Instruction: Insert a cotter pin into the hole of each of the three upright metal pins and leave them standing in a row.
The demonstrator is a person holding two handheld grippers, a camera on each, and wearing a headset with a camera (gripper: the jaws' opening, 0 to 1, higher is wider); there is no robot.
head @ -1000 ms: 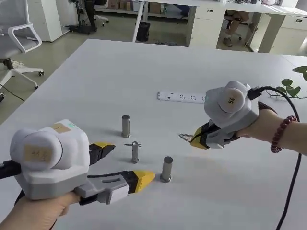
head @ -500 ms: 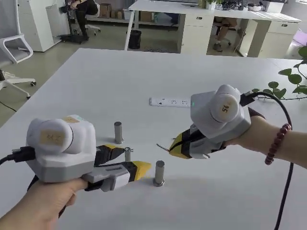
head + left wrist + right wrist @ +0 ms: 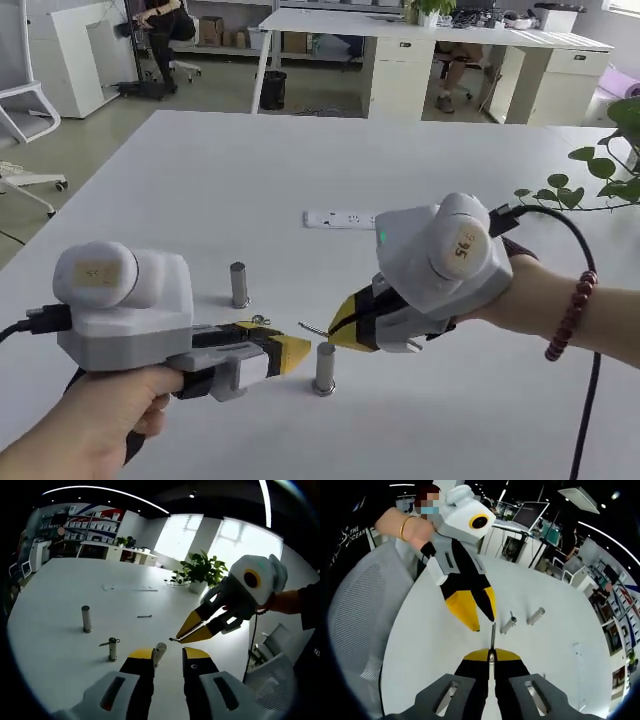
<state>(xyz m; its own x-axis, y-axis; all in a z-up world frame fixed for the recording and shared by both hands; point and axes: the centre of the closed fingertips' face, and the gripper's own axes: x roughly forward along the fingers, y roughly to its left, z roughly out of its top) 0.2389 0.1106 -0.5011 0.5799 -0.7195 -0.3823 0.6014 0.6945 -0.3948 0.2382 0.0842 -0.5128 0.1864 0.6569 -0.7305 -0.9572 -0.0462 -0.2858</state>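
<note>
Right gripper (image 3: 336, 330) pinches a cotter pin (image 3: 312, 329), aimed left toward the near upright metal pin (image 3: 324, 370) for threading. Left gripper (image 3: 288, 342), jaws parted, hovers just beside that pin, likely to steady it.

The left hand (image 3: 88, 425) holds the left gripper (image 3: 167, 656) level, its fingers (image 3: 141, 667) parted. The right gripper (image 3: 338, 335) angles down toward it, pinched on a cotter pin (image 3: 491, 635).
</note>
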